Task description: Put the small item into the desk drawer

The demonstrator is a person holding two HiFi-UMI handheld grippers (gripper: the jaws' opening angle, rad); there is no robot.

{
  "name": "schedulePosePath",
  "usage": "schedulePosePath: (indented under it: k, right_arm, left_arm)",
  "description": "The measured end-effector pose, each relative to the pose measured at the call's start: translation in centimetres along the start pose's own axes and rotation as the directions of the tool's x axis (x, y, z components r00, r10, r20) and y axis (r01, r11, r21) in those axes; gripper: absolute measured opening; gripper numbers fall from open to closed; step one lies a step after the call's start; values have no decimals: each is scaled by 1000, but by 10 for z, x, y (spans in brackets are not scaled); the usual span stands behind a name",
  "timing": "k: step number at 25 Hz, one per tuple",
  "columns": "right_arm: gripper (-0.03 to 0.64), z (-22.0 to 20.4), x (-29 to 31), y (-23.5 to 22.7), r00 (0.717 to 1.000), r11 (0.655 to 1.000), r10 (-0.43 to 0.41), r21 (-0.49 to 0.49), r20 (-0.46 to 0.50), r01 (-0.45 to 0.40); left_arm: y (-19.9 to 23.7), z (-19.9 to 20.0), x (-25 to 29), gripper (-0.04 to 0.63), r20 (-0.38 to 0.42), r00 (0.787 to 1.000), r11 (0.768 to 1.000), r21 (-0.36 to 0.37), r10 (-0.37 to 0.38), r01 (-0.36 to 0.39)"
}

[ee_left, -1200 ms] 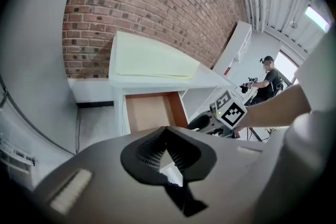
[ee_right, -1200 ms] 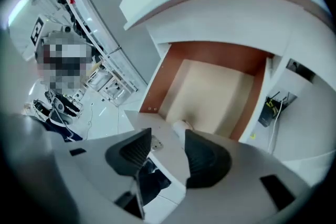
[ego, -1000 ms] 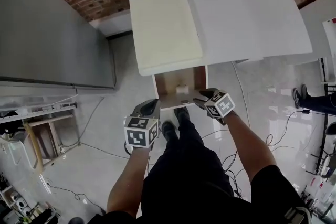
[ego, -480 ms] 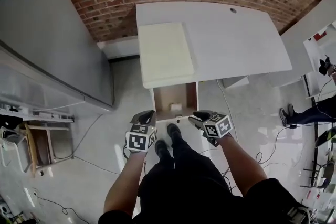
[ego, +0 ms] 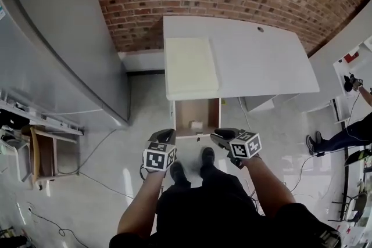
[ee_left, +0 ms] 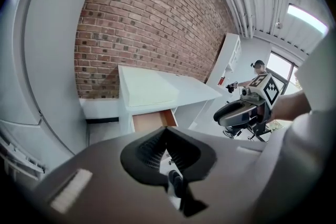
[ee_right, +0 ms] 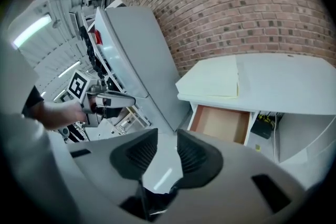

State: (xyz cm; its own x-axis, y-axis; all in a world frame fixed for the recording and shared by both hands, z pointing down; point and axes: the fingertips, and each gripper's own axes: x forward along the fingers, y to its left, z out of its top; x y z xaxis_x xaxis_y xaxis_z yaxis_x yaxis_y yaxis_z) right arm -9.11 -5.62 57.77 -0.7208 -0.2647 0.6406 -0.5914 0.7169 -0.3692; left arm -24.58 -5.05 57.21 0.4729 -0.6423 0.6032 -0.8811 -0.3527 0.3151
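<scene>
Head view, drawer (ego: 181,115): pulled out under the left end of the white table (ego: 261,61), open to the top.
Head view, item (ego: 196,124): small and pale, lying on the drawer floor near the front; too small to tell what it is.
Head view, pad (ego: 190,65): cream, flat on the table's left part, right above the drawer.
Head view, tongs: left tongs (ego: 165,135) and right tongs (ego: 221,136) are held just in front of the drawer, one on each side, both clear of it.
Head view, cut off: the drawer's back lies hidden under the table.
Left gripper view, tongs: tips meet, with nothing held; only floor shows in the gap below them.
Left gripper view, drawer: one brown side and corner show; the inside is hidden.
Right gripper view, tongs: jaws partly apart, having just been closing, with nothing between them.
Right gripper view, drawer: brown floor shows; the item cannot be made out behind the front wall.
</scene>
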Motion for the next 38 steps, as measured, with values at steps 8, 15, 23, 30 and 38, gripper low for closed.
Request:
schedulePosePath:
  k: [8, 15, 23, 30, 38]
  right_arm:
    - [114, 13, -23, -13, 999, 999, 28, -27, 47, -26]
    - [74, -7, -73, -59, 1000, 997, -29, -70, 6, 29]
    - [31, 13, -121, -94, 989, 988, -28, -146, 145, 49]
    - [15, 83, -170, -91, 942, 963, 52, -266, 331, 41]
    - [14, 150, -232, -57, 852, 934, 166, -356, 497, 26]
  left_arm:
    - [5, 15, -3, 12, 1, 998, 997, -23, 71, -71]
    - [-34, 39, 25, 12, 3, 997, 996, -52, 78, -78]
    - [-78, 75, 36, 12, 36, 992, 992, -34, 124, -122]
    - [-98, 122, 27, 12, 91, 980, 982, 44, 178, -183]
    - [-116, 192, -11, 12, 264, 946, 972, 89, 186, -216]
